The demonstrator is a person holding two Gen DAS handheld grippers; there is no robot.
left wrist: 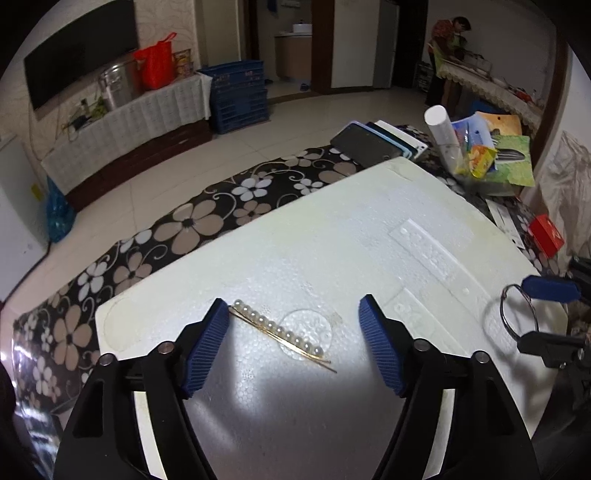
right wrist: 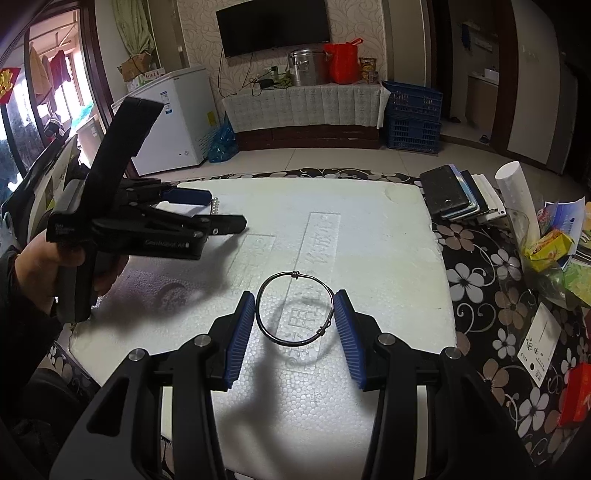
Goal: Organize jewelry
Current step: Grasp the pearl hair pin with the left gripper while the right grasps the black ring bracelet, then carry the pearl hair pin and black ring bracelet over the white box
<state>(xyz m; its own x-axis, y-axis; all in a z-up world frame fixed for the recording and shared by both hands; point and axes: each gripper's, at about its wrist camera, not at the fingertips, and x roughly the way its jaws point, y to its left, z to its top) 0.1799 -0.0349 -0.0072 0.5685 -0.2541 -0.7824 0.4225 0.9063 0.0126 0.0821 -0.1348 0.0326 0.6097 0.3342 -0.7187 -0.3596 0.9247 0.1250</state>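
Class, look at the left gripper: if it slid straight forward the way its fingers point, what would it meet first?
Probably the pearl hairpin, lying on the white foam board between the open fingers of the left gripper. Height above the board is unclear, so it might pass just over the pin.

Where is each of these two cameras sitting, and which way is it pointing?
Left wrist: rides the left gripper, looking along its open blue fingers at the pearl hairpin on the foam board.
Right wrist: rides the right gripper, looking at the metal bangle between its pads; the person's left hand shows.
Shared: foam board, both grippers, bangle, hairpin, TV, blue crates.
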